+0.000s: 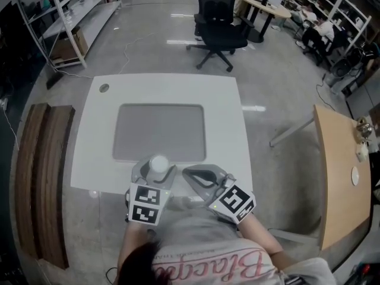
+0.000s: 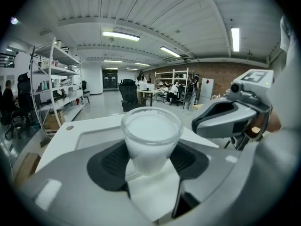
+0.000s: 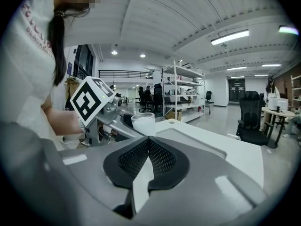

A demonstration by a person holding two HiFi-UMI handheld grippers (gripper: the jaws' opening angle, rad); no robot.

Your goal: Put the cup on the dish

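Head view, L to R.

L tongs (image 1: 154, 172), lower centre-left of frame: jaws roughly half apart, pads clamped on the lower wall of a white plastic cup (image 2: 151, 135). Cup is upright, rim level, and sits over the near edge of the white worktop (image 1: 172, 91). From these views I can't tell whether its base touches the surface.

Centre frame: grey rectangular inset panel (image 1: 159, 132) in the worktop, just beyond the cup. No separate dish made out in any view, so the panel may be the target. Uncertain.

R tongs (image 3: 146, 157), lower centre-right, just beside the L tongs: jaws together, nothing between them, idle.

Judgement: carry phase, placement not yet done.

To do it well:
- Carry the cup fwd w/ its axis vertical, no wrist roll.
- Lower straight down till the base sits flat.
- Only then open the pads evenly and back out low, w/o clipping the rim.
- R tongs should stay clear of the path.
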